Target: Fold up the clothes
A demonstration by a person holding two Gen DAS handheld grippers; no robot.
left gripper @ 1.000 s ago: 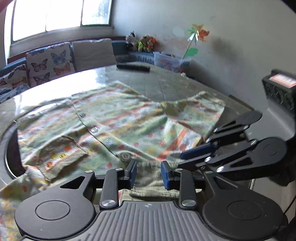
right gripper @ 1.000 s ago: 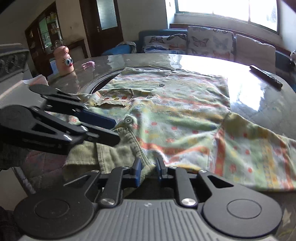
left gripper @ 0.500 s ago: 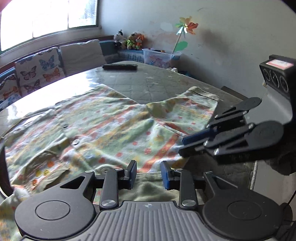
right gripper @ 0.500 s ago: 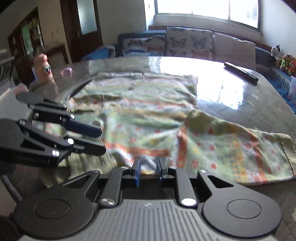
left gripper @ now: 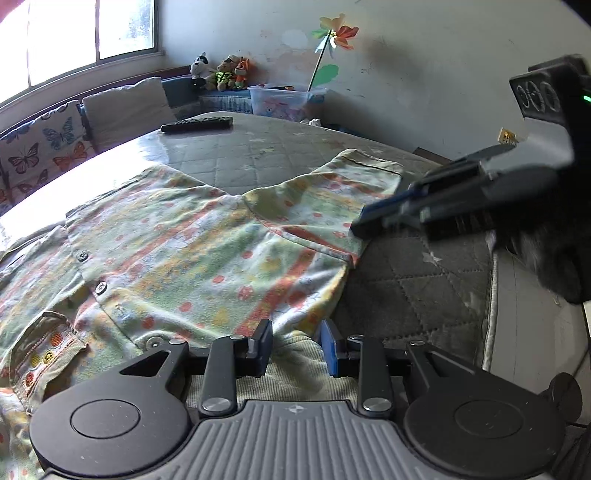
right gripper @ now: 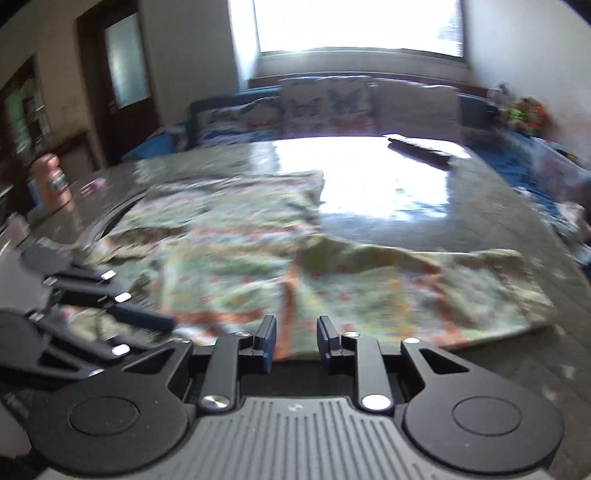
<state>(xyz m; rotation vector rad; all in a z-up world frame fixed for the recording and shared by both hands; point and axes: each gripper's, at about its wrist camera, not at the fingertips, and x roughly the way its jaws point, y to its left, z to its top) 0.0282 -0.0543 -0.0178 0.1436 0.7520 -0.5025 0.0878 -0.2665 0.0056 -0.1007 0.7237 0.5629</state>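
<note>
A pale green shirt with orange dots, buttons and a chest pocket lies spread flat on the round table. My left gripper is open at the table's near edge, its fingers on either side of the shirt's ribbed green collar. My right gripper is open, low over the near edge of the shirt beside its sleeve. In the left wrist view the right gripper hovers at the sleeve's edge. The right wrist view is blurred.
A black remote lies at the far side of the table. A sofa with butterfly cushions runs along the window wall. Soft toys, a plastic box and a pinwheel stand in the corner. A pink bottle stands at the left.
My right gripper has swung right along the shirt's near edge toward the sleeve and has opened wider. My left gripper stays at the collar, still open.
</note>
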